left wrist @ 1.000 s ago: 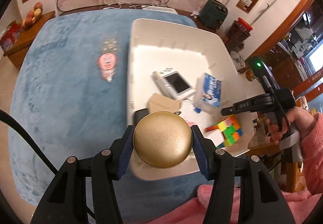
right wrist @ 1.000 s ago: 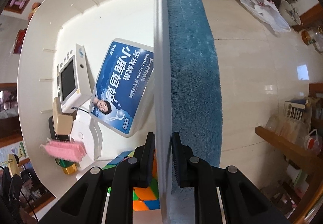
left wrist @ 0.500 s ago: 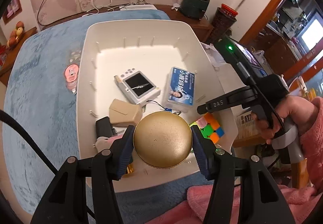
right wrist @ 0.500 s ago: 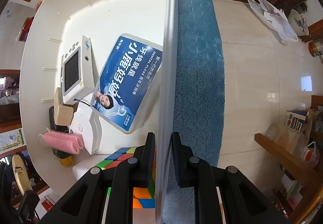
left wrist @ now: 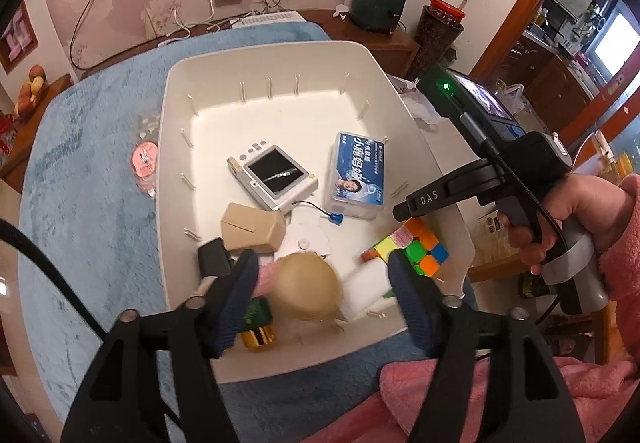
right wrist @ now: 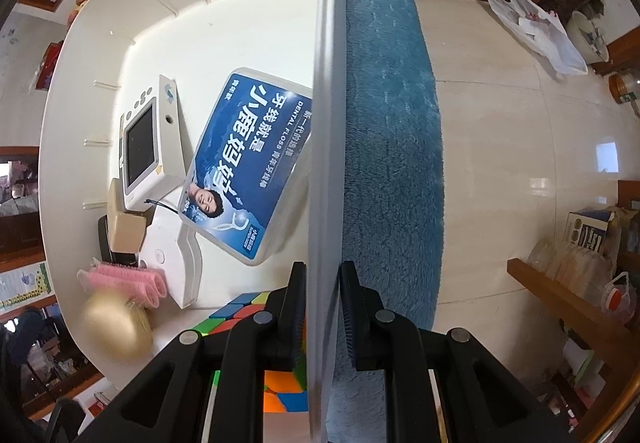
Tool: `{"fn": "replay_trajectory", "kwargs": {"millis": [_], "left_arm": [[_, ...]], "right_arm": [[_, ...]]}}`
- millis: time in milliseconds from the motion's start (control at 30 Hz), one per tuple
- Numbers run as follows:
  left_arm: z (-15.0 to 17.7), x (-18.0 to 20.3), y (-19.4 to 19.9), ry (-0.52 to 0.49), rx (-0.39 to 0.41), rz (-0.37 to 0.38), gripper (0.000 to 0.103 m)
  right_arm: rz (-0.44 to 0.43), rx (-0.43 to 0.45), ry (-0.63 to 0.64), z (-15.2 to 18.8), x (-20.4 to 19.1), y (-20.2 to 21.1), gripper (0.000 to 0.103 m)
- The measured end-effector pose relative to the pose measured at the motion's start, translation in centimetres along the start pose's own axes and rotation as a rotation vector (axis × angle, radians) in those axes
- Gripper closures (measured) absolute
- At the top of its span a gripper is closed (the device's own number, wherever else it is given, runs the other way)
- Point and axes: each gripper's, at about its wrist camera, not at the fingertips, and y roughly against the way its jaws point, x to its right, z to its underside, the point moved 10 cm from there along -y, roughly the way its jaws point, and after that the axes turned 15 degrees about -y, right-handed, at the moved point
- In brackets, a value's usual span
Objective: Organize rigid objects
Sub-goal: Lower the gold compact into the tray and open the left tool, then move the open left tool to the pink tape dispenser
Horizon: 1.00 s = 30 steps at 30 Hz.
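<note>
Jaws just opened wide on my left gripper (left wrist: 320, 279), dropping gold tin (left wrist: 308, 287) into bin (left wrist: 404, 91); right gripper (right wrist: 323, 307) pinches its wall steady.

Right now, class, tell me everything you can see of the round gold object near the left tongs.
The gold object is a smooth, rounded, metallic-looking disc or dome, blurred in both views. It sits between the fingers of the left tongs, whose jaws have just been opening and no longer press it. It is over the near end of the white bin, above the pink rollers; whether it has landed cannot be told.
</note>
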Motion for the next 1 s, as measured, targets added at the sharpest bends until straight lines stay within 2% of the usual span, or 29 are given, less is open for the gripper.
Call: {"fn": "replay_trajectory", "kwargs": {"millis": [167,300,467,667,800,1000], "left_arm": [[0.1,-1.9,0.6,0.009,-0.014,-0.009,0.027],[0.6,-5.1,0.9,0.061,-0.038,-0.013,0.026],[0.9,-10.6,1.2,0.138,-0.053,-0.046,0.024],[1.3,-17.2,0.7,0.167,-0.094,-0.126,0.022],[1.3,-19.9,-0.9,0.175,-0.103,-0.075,0.022],[1.1,-21.9,-4.3,0.133,-0.12,0.006,0.022]], "right_arm": [[0.02,0.01,-0.039,0.0,0.1,0.1,0.086],[0.026,0.019,-0.096,0.0,0.2,0.2,0.086],[0.029,0.032,-0.175,-0.2,0.6,0.2,0.086],[0.065,0.059,-0.261,-0.5,1.0,0.1,0.086],[0.085,0.079,-0.32,-0.7,1.0,0.0,0.085],[0.103,0.112,-0.406,-1.0,1.7,0.1,0.085]]}}
